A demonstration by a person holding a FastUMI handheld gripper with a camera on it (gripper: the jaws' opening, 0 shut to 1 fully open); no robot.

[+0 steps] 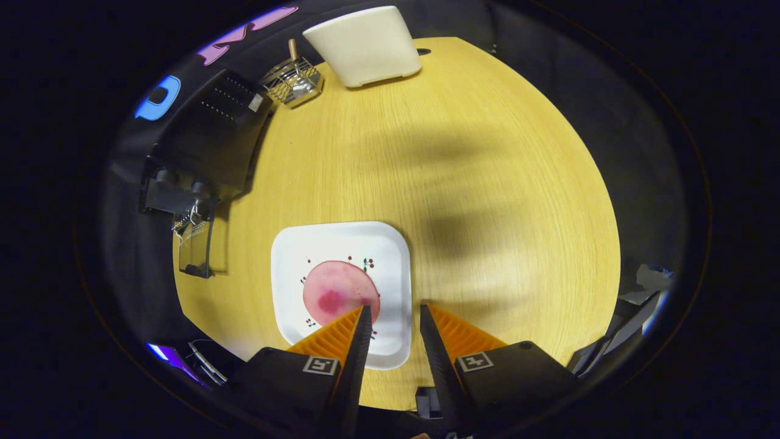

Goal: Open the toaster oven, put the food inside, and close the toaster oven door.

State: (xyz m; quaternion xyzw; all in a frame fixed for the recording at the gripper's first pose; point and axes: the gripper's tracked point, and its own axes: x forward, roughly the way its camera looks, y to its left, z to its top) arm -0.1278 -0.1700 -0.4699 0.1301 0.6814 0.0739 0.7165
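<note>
Above the white plate (341, 244) the claw (395, 314) is held spread; the pink food (338, 292) could be missed.

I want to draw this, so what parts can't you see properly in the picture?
- Pink round food on the white plate: its near edge is covered by one of the gripper fingers.
- Plate's near corner: hidden behind the same finger.
- Black toaster oven: seen from above, so its inside is hidden.
- Wire rack: too small and warped to tell what it holds.
</note>
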